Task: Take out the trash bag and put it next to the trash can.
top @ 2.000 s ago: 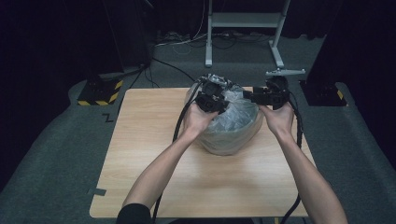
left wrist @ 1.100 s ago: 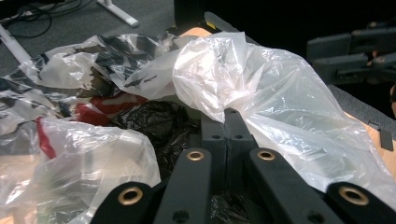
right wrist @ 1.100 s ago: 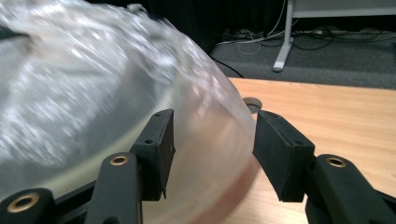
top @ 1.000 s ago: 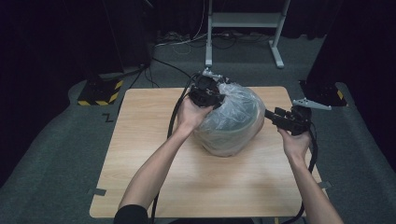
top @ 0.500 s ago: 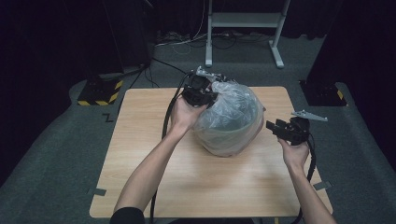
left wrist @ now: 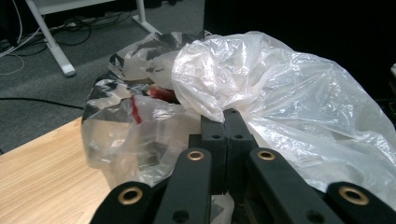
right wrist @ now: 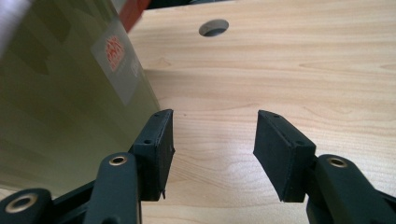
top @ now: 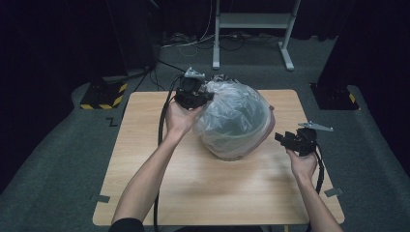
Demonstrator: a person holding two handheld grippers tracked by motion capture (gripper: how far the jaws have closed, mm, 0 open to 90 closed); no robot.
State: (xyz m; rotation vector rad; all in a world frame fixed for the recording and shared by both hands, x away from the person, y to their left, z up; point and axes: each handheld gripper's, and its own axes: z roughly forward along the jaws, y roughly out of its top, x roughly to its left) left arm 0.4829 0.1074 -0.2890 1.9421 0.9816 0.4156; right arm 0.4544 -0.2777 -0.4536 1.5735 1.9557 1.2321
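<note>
The plastic bag (top: 232,113) over the bin (top: 237,140) (mid-table) is clamped at its far-left edge by the left gripper (top: 196,96). The right gripper (top: 285,140) is held agape, empty, just right of the bin.

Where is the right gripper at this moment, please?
In the high view the right gripper is at the table's right side, open, low beside the bin covered by the plastic bag, not touching it.
</note>
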